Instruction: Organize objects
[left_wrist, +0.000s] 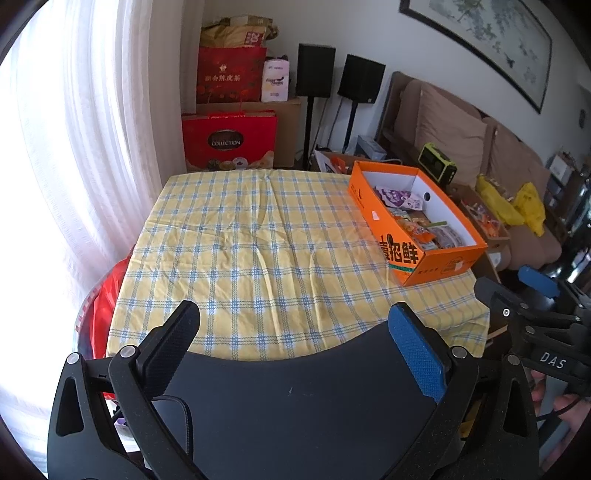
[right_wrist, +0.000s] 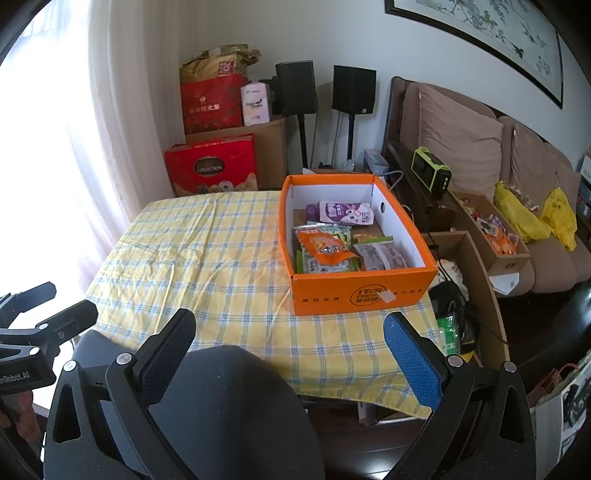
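Both hand-held grippers are hanging released and empty short of the worktop's yellow-and-blue checked cloth (left_wrist: 258, 236): the left hand-held gripper (left_wrist: 291, 325) and the right hand-held gripper (right_wrist: 290, 328). The open orange cardboard box (right_wrist: 354, 295) (snack packets (right_wrist: 325, 251) already lying inside) is sitting at the cloth's right side, so sorting is probably starting or finishing; any next move calls for reaching toward that box.

orange box (right_wrist: 354, 291) | open-topped, upright | table's right side | holds snack packets (right_wrist: 328, 251), purple pouch (right_wrist: 341, 213)
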